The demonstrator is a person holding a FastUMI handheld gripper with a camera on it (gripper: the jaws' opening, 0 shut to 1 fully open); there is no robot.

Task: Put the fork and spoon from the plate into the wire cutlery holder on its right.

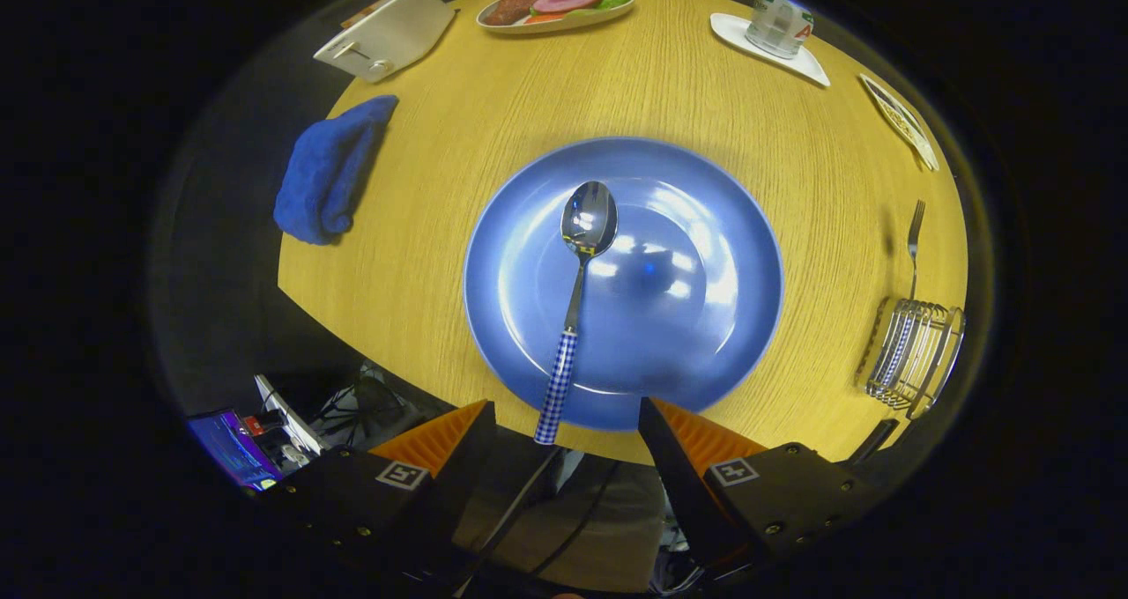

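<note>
Gripper (564,418), lower centre: fingers spread wide, holding nothing, flanking the spoon (577,292) handle overhanging the blue plate (705,335) rim, apparently aligned for grasping. Fork (915,233) stands in wire cutlery holder (916,357), right edge.

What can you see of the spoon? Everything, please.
The spoon has a shiny metal bowl and neck and a blue-and-white checked handle. It lies flat, bowl up, on the blue plate, bowl near the plate's middle, handle running back over the near rim and overhanging it. The handle end sits between the open gripper's fingers; neither finger touches it. Only the plate touches it.
</note>
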